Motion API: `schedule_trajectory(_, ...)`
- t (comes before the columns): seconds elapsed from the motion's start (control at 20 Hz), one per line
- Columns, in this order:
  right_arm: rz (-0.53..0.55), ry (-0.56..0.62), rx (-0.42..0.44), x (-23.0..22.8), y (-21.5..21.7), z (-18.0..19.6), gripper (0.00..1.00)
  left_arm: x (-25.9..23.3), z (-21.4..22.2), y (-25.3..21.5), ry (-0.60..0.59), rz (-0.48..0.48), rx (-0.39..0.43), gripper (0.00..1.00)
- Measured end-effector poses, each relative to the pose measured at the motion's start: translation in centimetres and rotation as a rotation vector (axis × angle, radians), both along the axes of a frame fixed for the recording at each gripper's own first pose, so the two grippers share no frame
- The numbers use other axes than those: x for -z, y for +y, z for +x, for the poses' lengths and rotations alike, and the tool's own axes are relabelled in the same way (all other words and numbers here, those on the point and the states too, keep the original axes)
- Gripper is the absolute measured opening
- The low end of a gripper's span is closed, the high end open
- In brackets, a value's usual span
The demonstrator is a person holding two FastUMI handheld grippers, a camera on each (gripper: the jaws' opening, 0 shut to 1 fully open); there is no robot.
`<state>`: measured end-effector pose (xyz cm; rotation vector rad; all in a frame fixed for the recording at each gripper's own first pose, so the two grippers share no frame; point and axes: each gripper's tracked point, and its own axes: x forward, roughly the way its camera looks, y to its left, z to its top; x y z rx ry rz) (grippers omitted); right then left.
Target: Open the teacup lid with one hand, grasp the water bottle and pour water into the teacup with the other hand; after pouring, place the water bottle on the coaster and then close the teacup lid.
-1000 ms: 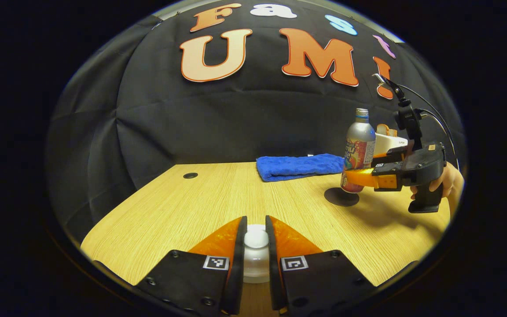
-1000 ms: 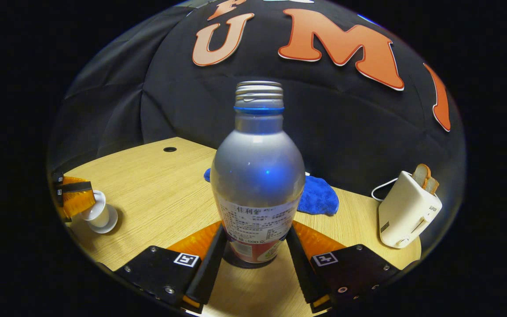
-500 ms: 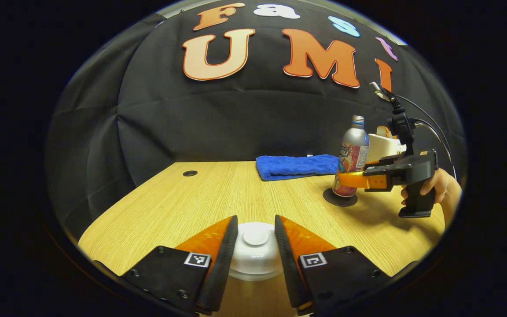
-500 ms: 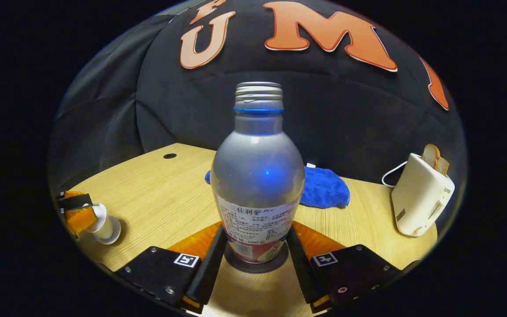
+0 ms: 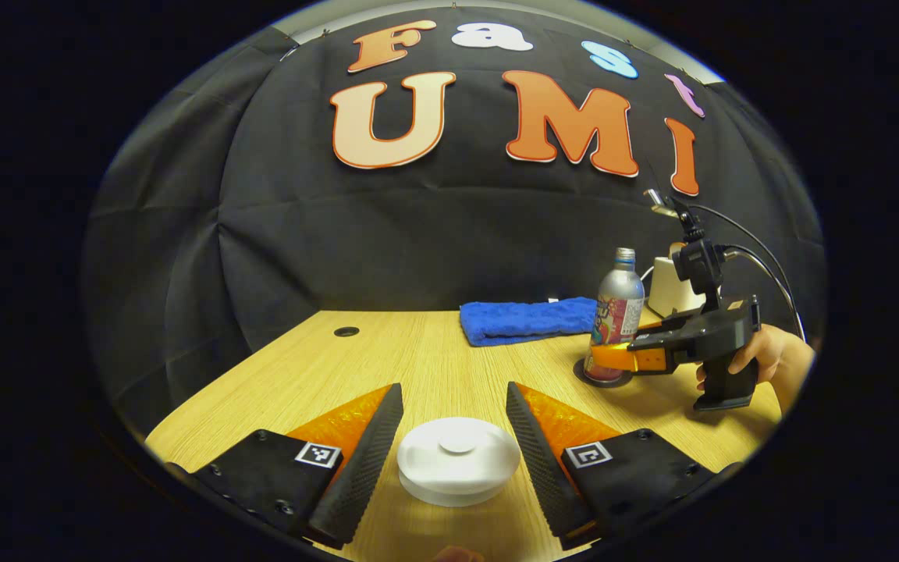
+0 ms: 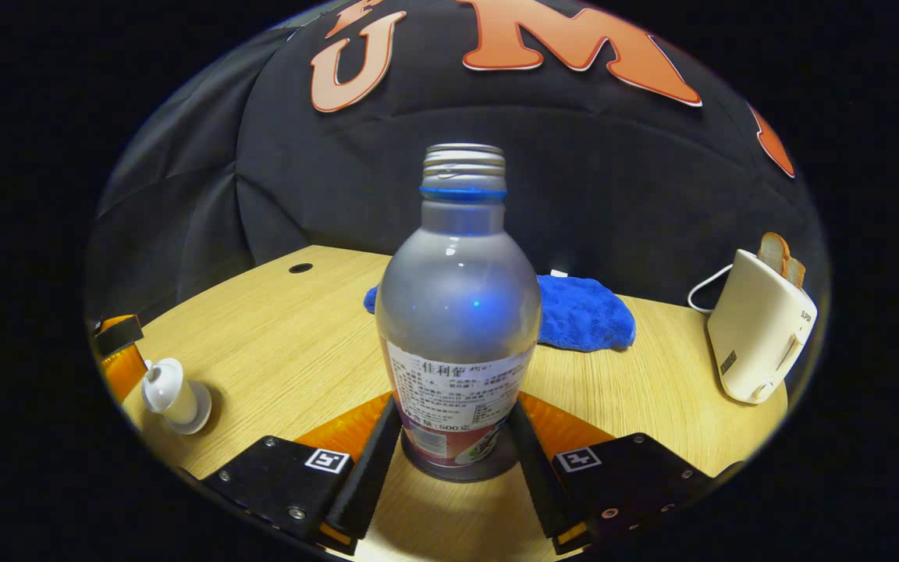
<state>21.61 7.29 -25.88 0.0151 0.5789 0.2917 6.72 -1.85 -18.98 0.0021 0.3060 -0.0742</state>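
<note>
We spread our left gripper [image 5: 449,425] around the lidded teacup [image 5: 458,460]; right gripper [image 6: 453,449] pinches the bottle [image 6: 459,312], steadying it on the coaster [image 6: 457,470].

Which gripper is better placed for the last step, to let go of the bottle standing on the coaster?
The right gripper. Its fingers sit on both sides of the water bottle, which stands upright on the dark coaster. The left gripper is open around the lidded teacup, far from the bottle.

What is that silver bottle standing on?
The water bottle stands on a dark round coaster on the wooden table. The bottle's base covers most of the coaster.
</note>
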Motion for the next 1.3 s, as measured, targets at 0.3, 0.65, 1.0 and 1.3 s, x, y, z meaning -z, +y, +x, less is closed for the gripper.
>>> schedule_trajectory(0.3, -0.041, -0.04, 0.004, -2.5, -1.1, -2.0, 0.98, -1.4, -0.8, 0.2, -0.039, -0.021, -0.023, 0.91)
schedule_trajectory(0.65, -0.031, -0.16, 0.014, -8.2, -2.9, -7.7, 0.98, -5.3, -2.3, -0.7, -0.108, -0.035, -0.025, 0.89)
schedule_trajectory(1.0, -0.025, -0.357, 0.056, -16.1, -4.9, -13.2, 0.98, -10.5, -4.1, -1.8, -0.17, -0.005, -0.034, 0.96)
schedule_trajectory(1.3, 0.021, -0.428, 0.133, -19.7, -7.4, -17.0, 0.99, -13.7, -5.7, -3.4, -0.217, 0.006, -0.031, 1.0)
